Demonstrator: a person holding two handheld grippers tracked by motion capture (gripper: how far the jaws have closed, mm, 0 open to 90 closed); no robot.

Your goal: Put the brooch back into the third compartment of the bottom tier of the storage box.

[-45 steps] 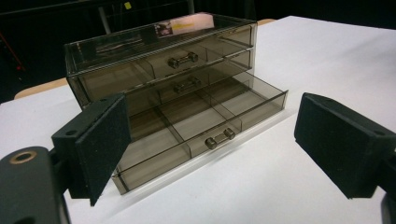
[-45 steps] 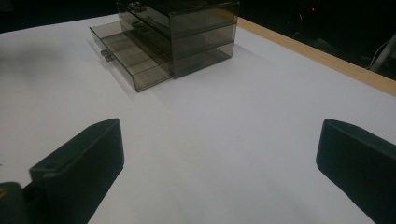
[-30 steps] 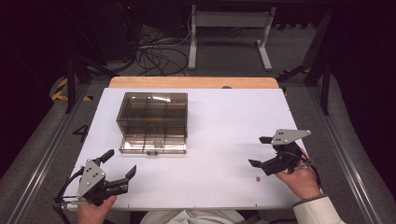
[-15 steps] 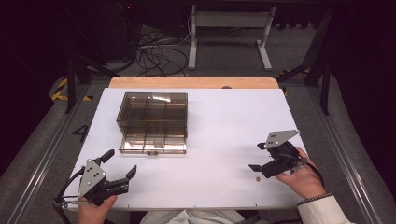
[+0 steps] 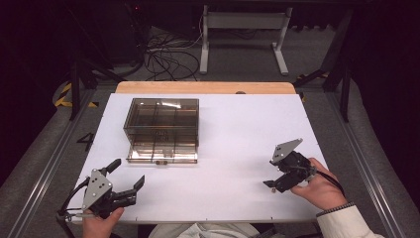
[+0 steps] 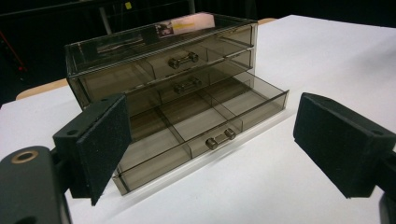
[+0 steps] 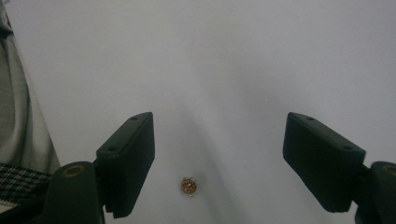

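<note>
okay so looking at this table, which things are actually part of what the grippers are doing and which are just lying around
Likely in the job:
- bead, small and gold, on the table between the open right gripper
- drawer box, bottom drawer pulled out, faced by the open left gripper

Just lying about:
- cables on the floor behind the table
- metal stand behind the table

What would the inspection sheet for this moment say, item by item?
Surface: white table top, wooden strip along its far edge.
Job's things: smoky clear drawer unit, bottom drawer pulled out and empty; small gold bead lying on the table.
Clutter: nothing seen.
Grippers: left gripper open, near corner; right gripper open, jaws either side of the bead, not touching it.
Cables: one trailing from each gripper; tangle of floor cables beyond the table.
Surroundings: dark room, metal stand, yellow-black floor tape.
</note>
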